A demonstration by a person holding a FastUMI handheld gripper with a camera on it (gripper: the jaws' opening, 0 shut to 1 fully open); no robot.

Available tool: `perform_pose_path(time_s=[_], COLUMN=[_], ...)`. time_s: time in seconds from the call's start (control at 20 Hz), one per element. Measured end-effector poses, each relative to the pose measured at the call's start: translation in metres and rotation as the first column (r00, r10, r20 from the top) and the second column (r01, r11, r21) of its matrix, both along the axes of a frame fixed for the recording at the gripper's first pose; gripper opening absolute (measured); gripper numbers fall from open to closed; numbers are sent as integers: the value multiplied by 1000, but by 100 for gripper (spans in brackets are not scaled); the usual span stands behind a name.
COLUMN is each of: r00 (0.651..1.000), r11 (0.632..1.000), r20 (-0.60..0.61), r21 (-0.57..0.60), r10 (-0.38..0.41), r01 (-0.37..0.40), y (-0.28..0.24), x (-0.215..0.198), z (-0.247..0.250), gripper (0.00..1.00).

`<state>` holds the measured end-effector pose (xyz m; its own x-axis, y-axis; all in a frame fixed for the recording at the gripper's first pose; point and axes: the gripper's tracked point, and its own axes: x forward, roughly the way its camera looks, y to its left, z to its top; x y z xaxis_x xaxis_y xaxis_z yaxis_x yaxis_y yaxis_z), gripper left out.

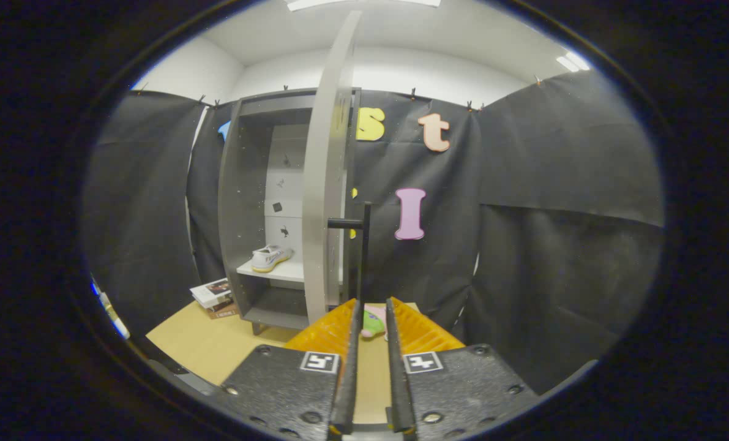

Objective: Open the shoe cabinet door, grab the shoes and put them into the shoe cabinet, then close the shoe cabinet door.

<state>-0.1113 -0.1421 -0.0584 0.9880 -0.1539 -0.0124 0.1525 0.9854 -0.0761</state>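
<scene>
The grey shoe cabinet (232,202) stands on the wooden table with its door (324,184) swung wide open, edge-on toward me. A white shoe with a yellowish sole (270,257) rests on the white shelf (278,274) inside. The door's thin black bar handle (365,245) hangs just above and ahead of my fingertips, its lower end close to the left finger. My gripper (373,301) has only a narrow gap between its fingers and nothing pressed between them.
A stack of books or magazines (214,297) lies on the table (199,346) left of the cabinet's foot. A small pink and green soft thing (373,321) lies on the table beyond the fingers. Black cloth walls surround the booth.
</scene>
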Motion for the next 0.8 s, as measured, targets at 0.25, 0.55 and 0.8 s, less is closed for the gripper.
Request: perform_pose_path(time_s=[0.25, 0.55, 0.8], r00=[1000, 998, 965], r11=[1000, 999, 987], r20=[-15, -56, -212], r21=[16, 35, 75], r10=[-26, 29, 152], r01=[26, -27, -139], y=[38, 110, 183], x=[-35, -30, 3], z=[-36, -106, -218], gripper=[91, 100, 100])
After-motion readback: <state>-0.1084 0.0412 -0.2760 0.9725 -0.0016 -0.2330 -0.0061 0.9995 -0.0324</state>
